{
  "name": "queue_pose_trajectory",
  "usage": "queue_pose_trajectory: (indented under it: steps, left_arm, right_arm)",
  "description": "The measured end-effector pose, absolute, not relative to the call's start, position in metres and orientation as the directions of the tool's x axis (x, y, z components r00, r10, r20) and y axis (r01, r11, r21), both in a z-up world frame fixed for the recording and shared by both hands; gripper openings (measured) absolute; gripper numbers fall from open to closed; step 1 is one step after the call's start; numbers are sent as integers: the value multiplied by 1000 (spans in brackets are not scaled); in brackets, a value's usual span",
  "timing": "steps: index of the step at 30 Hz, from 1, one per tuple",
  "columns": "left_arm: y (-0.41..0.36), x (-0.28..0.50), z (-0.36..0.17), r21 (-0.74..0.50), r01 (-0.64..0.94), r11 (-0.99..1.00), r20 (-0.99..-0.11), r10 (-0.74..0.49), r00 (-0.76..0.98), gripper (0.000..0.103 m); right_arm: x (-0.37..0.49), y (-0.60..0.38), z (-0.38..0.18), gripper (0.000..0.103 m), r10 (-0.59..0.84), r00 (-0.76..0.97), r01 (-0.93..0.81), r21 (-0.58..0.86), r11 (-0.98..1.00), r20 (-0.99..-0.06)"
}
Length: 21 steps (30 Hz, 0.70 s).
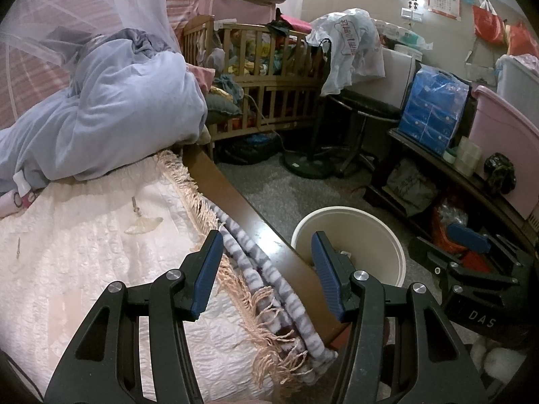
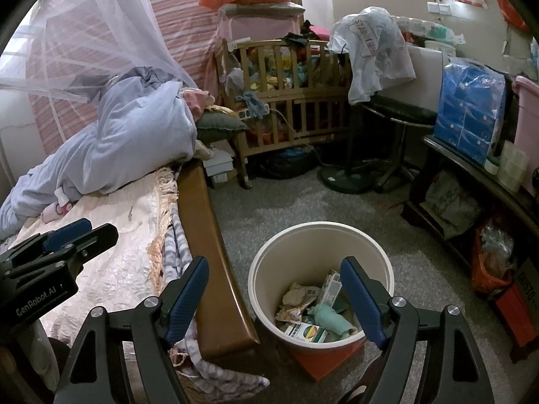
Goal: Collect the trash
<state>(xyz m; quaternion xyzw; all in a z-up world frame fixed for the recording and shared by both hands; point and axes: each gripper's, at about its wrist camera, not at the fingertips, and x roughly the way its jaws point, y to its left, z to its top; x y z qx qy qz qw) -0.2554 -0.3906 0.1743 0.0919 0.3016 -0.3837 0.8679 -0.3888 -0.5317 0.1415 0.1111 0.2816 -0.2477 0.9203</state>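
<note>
A cream round trash bin (image 2: 266,262) stands on the grey floor beside the bed's wooden side rail; its rim also shows in the left wrist view (image 1: 370,215). Inside it lie crumpled paper, small boxes and a teal cloth (image 2: 331,320). My right gripper (image 2: 274,269) is open and empty, hovering above the bin's near side. My left gripper (image 1: 267,242) is open and empty, above the bed edge, over a grey striped blanket (image 1: 256,256). The left gripper also shows in the right wrist view (image 2: 72,232), and the right gripper in the left wrist view (image 1: 471,239).
The bed carries a cream fringed cover (image 1: 101,252) and a heap of blue bedding (image 1: 118,118). A wooden crib (image 2: 286,91) and a black stool (image 2: 397,114) stand at the back. A dark shelf (image 2: 471,175) with bags runs along the right.
</note>
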Motion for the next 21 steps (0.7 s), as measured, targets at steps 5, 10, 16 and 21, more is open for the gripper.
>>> queue_pose_trajectory:
  steps: [5, 10, 16, 21]
  left_arm:
    - [-391, -254, 175, -71, 721, 689, -595, -610, 523, 53]
    - [-391, -260, 168, -68, 722, 688, -599, -607, 522, 53]
    - [-391, -261, 166, -71, 721, 689, -601, -607, 521, 53]
    - [-391, -258, 168, -71, 723, 688, -602, -607, 519, 53]
  right_arm:
    - [-389, -532, 141, 78, -393, 718, 519, 66, 852, -575]
    - [-387, -533, 138, 78, -386, 717, 515, 68, 854, -580]
    - [-386, -534, 137, 79, -384, 717, 514, 69, 855, -582]
    - [-386, -534, 138, 79, -384, 717, 514, 70, 855, -582]
